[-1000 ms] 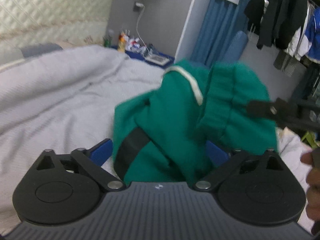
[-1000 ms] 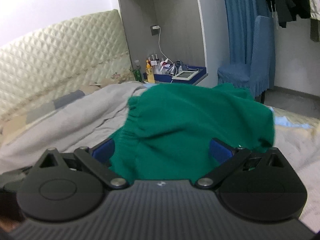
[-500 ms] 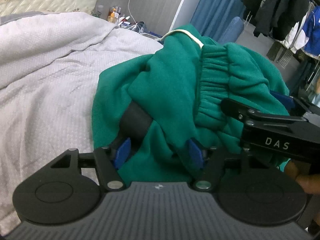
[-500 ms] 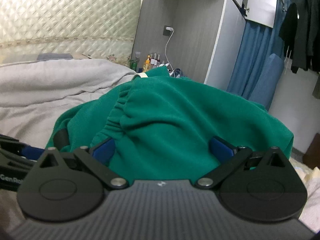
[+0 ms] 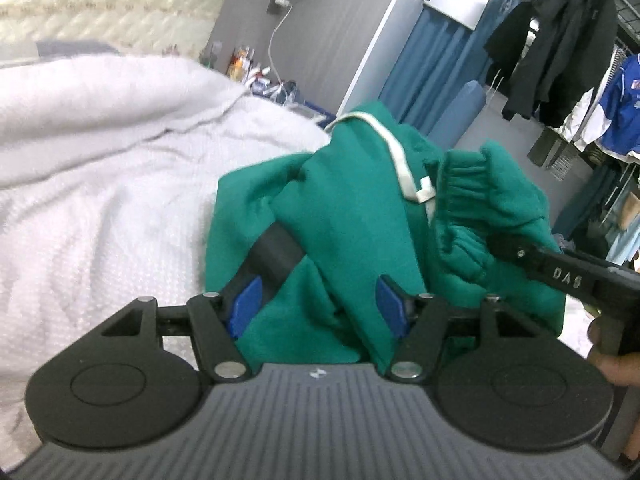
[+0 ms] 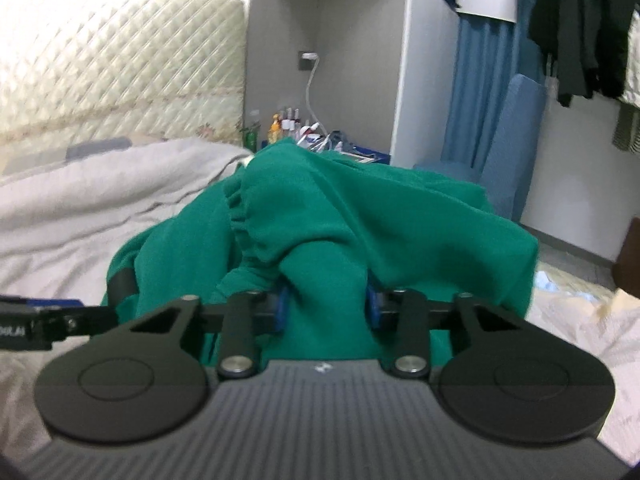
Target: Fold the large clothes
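Left claw (image 5: 318, 300) is seen at the near edge of its own view, its blue pads (image 5: 248, 298) half spread with a thick fold of the green garment (image 5: 352, 216) bunched between them; both pads are pressed against the cloth, so the fold is pinched. A dark band (image 5: 276, 248) on the garment is seen just beyond the left pad, and a white drawstring (image 5: 396, 156) is draped over the raised top of the heap. The garment is held up in a crumpled mound over the grey bedspread (image 5: 100, 184), which is spread to the left and far side. A gathered elastic waistband (image 5: 460, 176) is seen at the right of the mound.

Right claw (image 6: 326, 306) is seen closing, its jaws drawn narrow on a ridge of the same garment (image 6: 360, 216), and the cloth is gripped between the blue pads (image 6: 282, 306). In the left wrist view this claw (image 5: 496, 244) is seen entering from the right, held by a hand (image 5: 612, 364). A bedside shelf of bottles (image 6: 284, 120), a blue curtain (image 6: 480, 92) and hanging clothes (image 5: 560, 48) are seen on the far side.
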{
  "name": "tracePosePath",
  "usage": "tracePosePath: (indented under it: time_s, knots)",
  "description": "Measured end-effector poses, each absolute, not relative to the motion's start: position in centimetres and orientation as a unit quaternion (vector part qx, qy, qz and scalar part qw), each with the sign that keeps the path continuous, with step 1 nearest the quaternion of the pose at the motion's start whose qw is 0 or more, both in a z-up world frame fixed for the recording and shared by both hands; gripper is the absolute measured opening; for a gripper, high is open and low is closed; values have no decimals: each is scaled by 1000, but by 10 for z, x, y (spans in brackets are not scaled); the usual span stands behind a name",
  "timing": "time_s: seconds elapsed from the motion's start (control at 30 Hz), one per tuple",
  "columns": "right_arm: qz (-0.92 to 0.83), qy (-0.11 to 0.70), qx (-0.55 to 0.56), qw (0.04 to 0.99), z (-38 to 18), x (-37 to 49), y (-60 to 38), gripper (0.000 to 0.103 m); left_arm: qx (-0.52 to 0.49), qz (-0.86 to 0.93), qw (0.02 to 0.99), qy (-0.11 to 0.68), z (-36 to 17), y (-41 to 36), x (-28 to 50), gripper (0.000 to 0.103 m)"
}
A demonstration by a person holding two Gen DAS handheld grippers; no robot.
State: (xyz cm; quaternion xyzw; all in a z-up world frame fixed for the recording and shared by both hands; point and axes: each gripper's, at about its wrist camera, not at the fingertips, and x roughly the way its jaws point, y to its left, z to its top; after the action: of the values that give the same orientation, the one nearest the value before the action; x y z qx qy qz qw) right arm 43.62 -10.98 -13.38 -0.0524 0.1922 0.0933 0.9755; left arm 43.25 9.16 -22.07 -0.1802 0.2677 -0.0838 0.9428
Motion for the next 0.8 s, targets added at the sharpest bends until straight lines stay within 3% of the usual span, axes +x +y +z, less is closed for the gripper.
tracePosePath:
  time_s: [0.33, 0.53, 0.8]
  knots:
    - [17, 173, 46, 984, -105, 409, -176, 29, -182, -78, 951, 239, -198, 90, 386, 69]
    - [-122, 204, 197, 951, -126, 422, -256, 30, -193, -94, 945, 247, -201, 88, 386, 69]
    - [-197, 220, 306, 905, -152, 433, -299, 41, -198, -117, 934, 272, -216, 75, 395, 69]
